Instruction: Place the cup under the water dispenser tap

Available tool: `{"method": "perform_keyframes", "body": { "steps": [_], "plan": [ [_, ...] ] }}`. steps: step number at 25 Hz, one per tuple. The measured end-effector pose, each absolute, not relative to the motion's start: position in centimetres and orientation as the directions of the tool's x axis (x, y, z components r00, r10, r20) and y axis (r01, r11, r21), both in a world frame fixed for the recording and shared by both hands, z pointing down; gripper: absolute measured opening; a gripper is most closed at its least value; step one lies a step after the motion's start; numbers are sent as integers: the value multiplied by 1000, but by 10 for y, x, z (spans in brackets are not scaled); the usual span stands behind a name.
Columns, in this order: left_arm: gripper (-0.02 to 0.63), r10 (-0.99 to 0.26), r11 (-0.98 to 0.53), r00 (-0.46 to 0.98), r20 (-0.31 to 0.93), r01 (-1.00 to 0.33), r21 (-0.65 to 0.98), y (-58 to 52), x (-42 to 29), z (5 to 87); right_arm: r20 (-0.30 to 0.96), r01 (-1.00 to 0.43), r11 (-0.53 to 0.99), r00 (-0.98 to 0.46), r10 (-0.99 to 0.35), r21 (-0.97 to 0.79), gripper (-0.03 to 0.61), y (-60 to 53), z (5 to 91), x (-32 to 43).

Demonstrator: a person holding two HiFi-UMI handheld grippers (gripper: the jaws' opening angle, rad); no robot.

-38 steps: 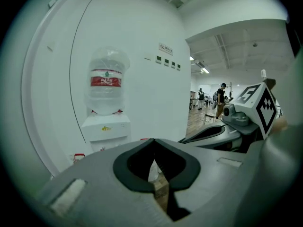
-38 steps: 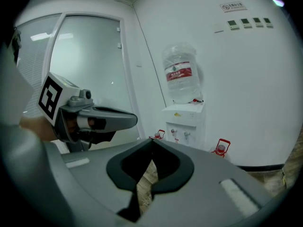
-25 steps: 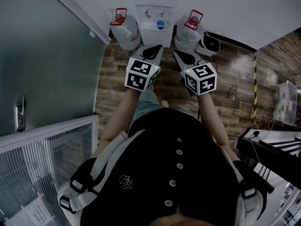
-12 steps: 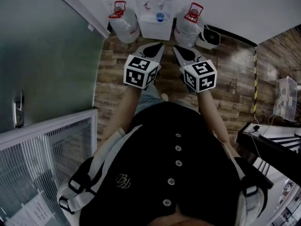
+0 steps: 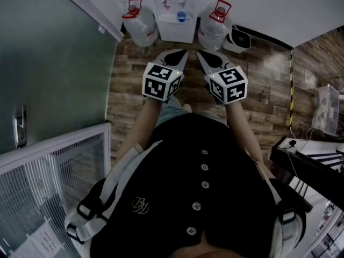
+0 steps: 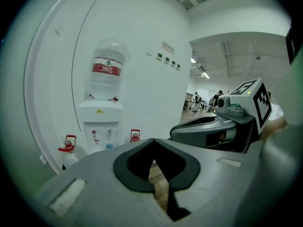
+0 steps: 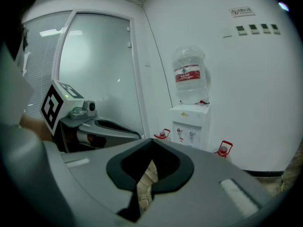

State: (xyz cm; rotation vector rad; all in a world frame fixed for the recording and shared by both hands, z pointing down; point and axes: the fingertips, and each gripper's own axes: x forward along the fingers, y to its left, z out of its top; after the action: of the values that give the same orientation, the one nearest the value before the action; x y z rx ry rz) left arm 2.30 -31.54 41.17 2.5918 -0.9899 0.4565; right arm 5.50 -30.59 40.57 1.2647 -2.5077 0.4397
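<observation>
Left gripper and right gripper clenched, empty; cup well ahead at dispenser, so unopened jaws could topple it.

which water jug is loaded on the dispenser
The red-labelled jug inverted atop the water dispenser; the left floor jug and right floor jug stand beside it.

Cup in dispenser recess. Left jug, right jug on floor flank dispenser. Left gripper, right gripper side by side before it.
</observation>
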Motion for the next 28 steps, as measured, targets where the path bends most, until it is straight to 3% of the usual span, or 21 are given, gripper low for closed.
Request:
{"method": "perform_keyframes", "body": {
  "steps": [28],
  "plan": [
    [3,-543,-730,717,437,-660,177,-318,19,421,439,-805,578,-571,-693,-135,0,-308,425,45]
  ]
}}
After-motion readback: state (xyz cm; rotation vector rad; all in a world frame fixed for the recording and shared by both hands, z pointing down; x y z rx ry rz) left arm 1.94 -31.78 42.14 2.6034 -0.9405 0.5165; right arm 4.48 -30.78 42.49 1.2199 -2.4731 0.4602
